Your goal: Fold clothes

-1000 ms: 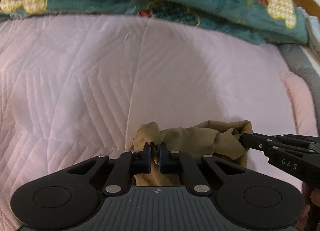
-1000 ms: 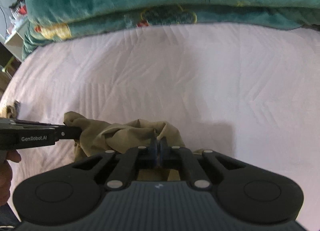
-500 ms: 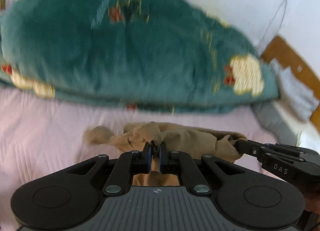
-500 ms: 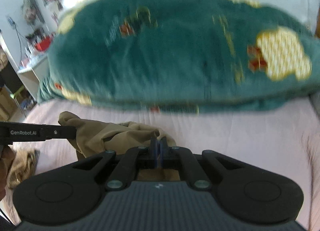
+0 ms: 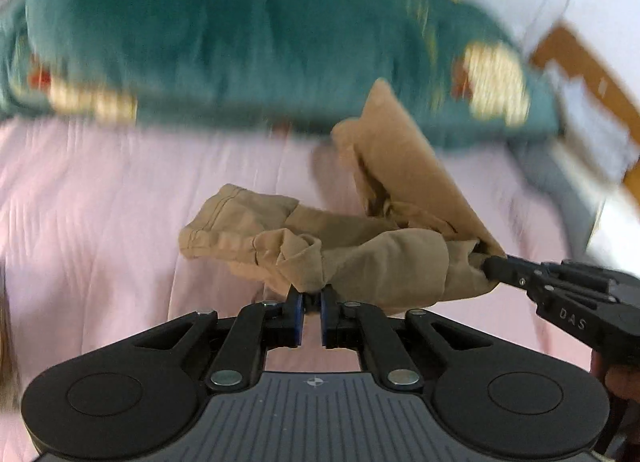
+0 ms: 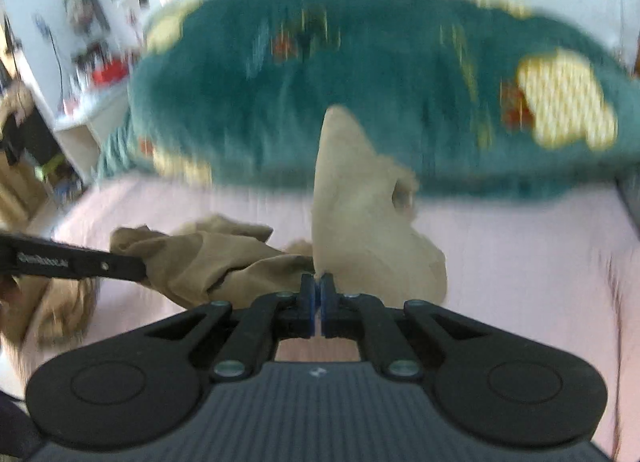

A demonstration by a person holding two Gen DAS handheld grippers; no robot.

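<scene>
A tan garment (image 5: pixel 360 258) hangs bunched in the air between both grippers, above a pink quilted bed (image 5: pixel 100 201). My left gripper (image 5: pixel 311 296) has a fold of it at its tips; its jaws are opening, with cloth still between the blue pads. My right gripper (image 5: pixel 486 264) reaches in from the right and is shut on the garment's other end. In the right wrist view, the right gripper (image 6: pixel 319 282) pinches the garment (image 6: pixel 360 229), and a flap of it stands up. The left gripper (image 6: pixel 140 268) grips from the left.
A thick teal blanket (image 5: pixel 240 41) with yellow and red patterns is piled along the far side of the bed. A wooden headboard (image 5: pixel 592 73) stands at the right. More tan cloth (image 6: pixel 52 314) lies at the bed's left edge, below a cluttered white shelf (image 6: pixel 92 73).
Both grippers have risen, lifting the garment off the bed. It has opened out, a flap now sticking up toward the blanket. The gap between the left pads has widened a little.
</scene>
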